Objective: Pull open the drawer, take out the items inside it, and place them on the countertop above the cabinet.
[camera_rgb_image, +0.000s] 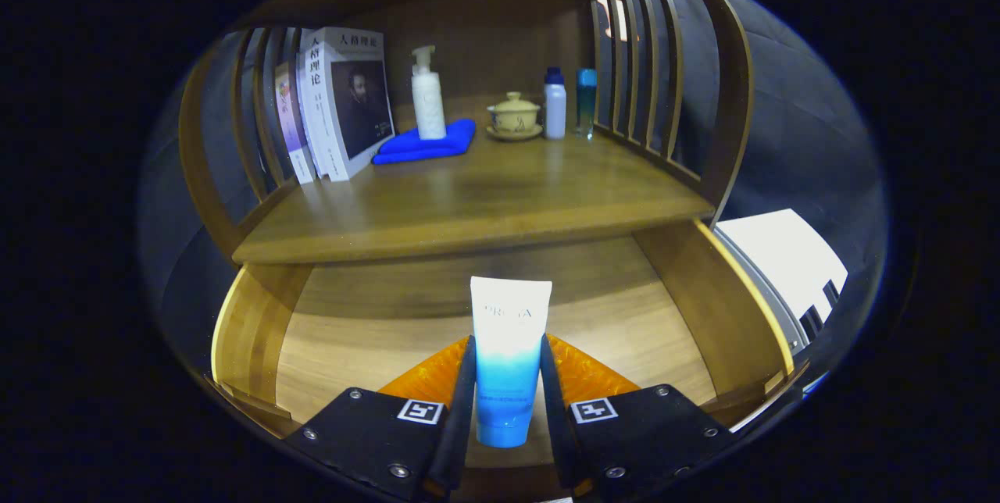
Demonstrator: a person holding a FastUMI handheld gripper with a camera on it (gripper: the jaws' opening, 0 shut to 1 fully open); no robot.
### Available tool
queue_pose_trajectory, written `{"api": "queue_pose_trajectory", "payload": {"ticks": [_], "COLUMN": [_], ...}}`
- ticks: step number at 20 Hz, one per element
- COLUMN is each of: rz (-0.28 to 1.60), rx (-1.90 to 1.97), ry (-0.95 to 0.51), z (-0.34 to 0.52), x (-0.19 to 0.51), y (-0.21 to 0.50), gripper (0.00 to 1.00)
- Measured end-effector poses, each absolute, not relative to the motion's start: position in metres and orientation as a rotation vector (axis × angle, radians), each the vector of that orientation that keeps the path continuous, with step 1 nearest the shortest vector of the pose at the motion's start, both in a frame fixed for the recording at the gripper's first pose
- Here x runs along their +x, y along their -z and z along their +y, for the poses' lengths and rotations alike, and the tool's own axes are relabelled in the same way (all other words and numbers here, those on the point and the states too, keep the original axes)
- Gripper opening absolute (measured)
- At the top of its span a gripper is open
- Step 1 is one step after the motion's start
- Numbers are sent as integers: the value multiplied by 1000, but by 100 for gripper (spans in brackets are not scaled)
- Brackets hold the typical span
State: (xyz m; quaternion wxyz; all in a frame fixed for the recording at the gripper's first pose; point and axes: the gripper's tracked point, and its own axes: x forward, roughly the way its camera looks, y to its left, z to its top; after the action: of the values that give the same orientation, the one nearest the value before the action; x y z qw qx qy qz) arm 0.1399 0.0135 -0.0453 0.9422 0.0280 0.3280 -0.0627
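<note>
Pinched between the fingers of the hand-held gripper (506, 397), a tube (509, 354) is held above the opened drawer (344, 331). Beyond it, the desk (469, 206) is not yet reached; by judgement, placing is left, and no other item is seen in the drawer.

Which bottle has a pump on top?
The tall white pump bottle standing on the blue cloth. The white bottle and teal bottle beside the lidded cup have plain caps; the gripper holds a tube.
</note>
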Motion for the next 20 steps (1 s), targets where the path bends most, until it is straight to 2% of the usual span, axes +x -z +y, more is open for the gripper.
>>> {"api": "queue_pose_trajectory", "payload": {"ticks": [5,11,20], "rz": [549,489,507], "rx": [23,-31,-31], "ry": [90,66,-5], "z": [17,8,2], "x": [174,231,310], "y": [1,-33,-26], "gripper": [45,45,48]}}
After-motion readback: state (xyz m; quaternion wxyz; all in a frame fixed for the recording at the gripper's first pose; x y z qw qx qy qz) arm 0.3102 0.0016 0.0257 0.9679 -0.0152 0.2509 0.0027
